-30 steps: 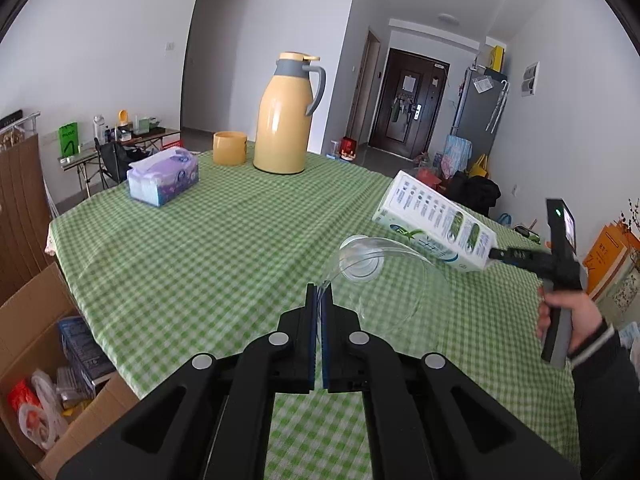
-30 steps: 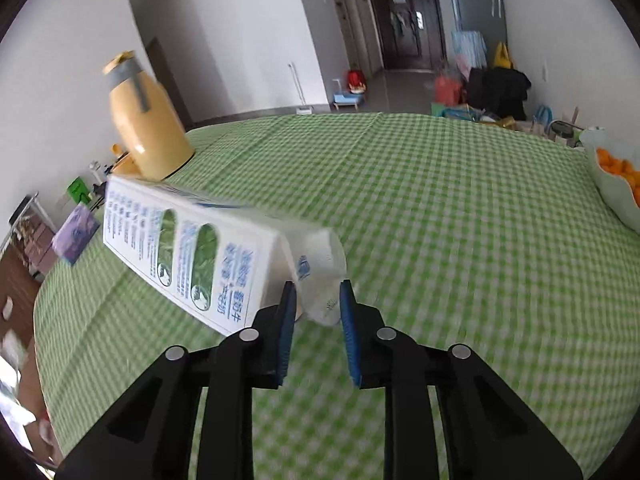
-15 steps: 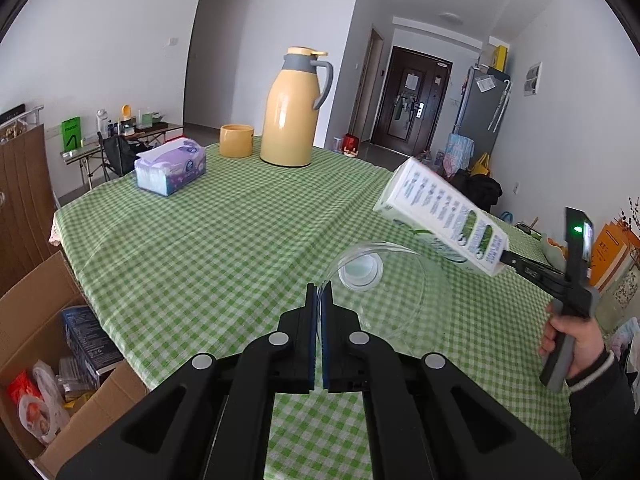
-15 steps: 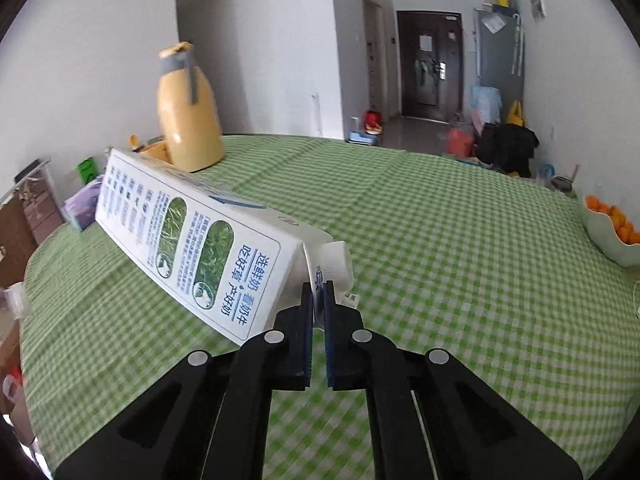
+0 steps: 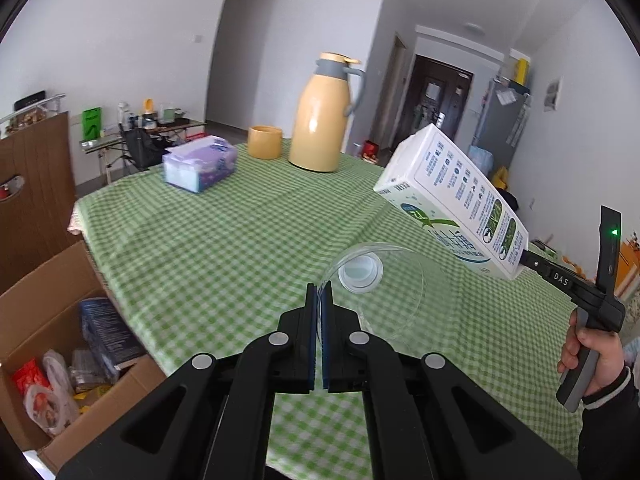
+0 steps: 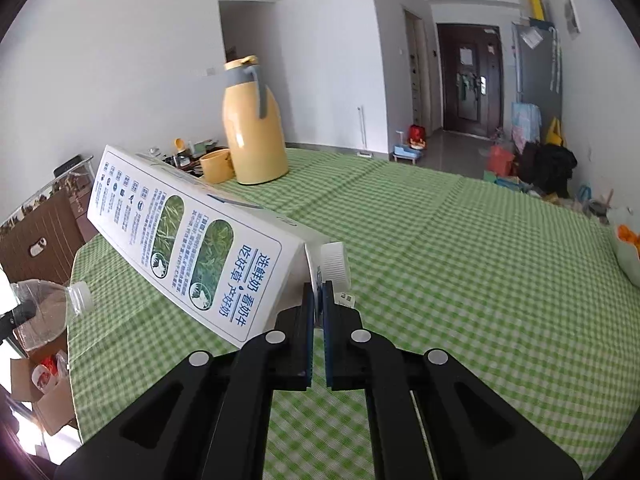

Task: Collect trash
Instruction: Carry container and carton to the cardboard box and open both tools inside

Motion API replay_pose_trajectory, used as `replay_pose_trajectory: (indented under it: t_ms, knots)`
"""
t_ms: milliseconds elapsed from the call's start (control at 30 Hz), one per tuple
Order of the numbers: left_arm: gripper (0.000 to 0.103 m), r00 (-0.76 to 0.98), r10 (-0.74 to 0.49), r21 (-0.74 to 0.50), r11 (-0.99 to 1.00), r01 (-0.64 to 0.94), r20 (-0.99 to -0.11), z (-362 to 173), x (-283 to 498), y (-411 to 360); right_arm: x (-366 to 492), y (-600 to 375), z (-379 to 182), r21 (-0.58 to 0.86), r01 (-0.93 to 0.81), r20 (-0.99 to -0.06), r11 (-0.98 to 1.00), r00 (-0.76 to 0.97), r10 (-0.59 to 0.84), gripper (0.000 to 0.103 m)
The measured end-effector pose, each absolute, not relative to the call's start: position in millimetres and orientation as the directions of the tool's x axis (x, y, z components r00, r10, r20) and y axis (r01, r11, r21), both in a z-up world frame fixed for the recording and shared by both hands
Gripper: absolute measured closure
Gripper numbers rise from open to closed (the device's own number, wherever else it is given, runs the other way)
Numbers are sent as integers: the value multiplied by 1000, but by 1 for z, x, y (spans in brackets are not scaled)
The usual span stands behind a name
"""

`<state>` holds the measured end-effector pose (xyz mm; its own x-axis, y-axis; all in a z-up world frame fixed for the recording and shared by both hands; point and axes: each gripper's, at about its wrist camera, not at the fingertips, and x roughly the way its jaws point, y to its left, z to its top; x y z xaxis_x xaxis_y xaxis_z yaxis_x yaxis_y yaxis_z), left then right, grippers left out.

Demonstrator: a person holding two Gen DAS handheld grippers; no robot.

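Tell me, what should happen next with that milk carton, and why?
Probably carry the milk carton left toward the cardboard box beside the table. The right tool already pinches its top seam, holding it clear of the tablecloth, and the box holds trash.

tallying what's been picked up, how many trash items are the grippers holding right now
2: a clear plastic bottle pinched in the left gripper, and a white milk carton clamped at its top fold by the right gripper.
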<state>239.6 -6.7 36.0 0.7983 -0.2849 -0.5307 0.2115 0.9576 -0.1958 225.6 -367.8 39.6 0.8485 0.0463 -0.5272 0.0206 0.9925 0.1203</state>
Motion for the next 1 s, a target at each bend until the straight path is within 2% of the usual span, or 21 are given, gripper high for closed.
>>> replay_pose_trajectory:
  t_ms: [333,733,900,1000]
  knots:
    - [103,843,-113,-231,973,-14,-526,34,228,104,261,-268,46,71,-193,-537,979,820,200,99]
    - [103,795,204,-235,887,-397,-572,6,170,284,298,-75,49,-28,-508,-567,861,717,405,99]
    - [103,760,290,-244,829,-504,-582,-2,143,339,293,2,43,-115,-638,-604,761,653,457,99]
    - [103,747,322,-253,801,-543,-582,-3,128,361,284,57,30,-217,-715,-638,665,620,458,99]
